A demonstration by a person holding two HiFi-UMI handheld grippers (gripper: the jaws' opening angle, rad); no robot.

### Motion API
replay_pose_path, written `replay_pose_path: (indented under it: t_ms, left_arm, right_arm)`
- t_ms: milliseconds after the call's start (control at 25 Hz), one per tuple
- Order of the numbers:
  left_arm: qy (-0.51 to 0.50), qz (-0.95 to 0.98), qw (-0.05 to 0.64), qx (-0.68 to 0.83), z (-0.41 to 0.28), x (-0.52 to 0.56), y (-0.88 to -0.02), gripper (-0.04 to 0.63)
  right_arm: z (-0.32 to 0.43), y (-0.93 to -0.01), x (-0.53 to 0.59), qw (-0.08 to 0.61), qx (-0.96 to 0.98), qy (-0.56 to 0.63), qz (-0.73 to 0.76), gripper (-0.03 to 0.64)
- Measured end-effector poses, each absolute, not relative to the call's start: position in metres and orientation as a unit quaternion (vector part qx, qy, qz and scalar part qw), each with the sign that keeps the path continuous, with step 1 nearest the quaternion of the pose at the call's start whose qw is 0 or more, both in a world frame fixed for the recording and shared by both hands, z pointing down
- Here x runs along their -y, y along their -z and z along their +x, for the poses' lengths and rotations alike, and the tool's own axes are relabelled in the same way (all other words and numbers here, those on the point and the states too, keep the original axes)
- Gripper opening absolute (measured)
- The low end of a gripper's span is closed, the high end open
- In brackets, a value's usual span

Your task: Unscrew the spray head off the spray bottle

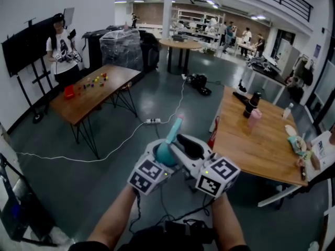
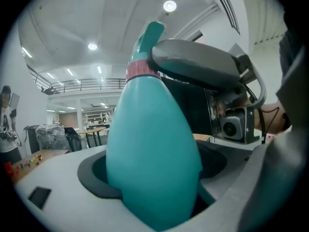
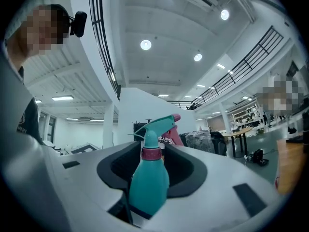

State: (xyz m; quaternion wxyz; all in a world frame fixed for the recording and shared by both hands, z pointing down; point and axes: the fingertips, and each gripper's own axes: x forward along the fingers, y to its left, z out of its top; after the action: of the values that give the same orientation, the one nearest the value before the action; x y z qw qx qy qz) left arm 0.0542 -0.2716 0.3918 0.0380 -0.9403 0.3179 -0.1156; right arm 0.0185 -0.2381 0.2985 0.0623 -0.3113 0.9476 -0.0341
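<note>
Teal plastic, the spray bottle [image 1: 166, 155] is up in the air, its body clamped tight between the fingers of the left gripper [image 1: 158, 160]. The right gripper [image 1: 184, 144] has its fingers spread wide on either side of the bottle's upper part, pressing on nothing. The spray head [image 3: 155, 124] sits on the pink collar [image 3: 150, 153], seemingly not yet off. The unscrewing looks unfinished. Next, the right fingers should close squarely on the head and twist.
</note>
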Motion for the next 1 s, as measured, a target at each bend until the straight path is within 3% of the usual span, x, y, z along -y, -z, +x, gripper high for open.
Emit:
replay_pose_path:
  t_ms: [1000]
  left_arm:
    - [0.119, -0.982, 0.063, -0.132, 0.075, 0.212, -0.396, 0.436]
  right_arm:
    - [0.032, -0.307, 0.201, 0.026, -0.982, 0.007, -0.188, 0.133]
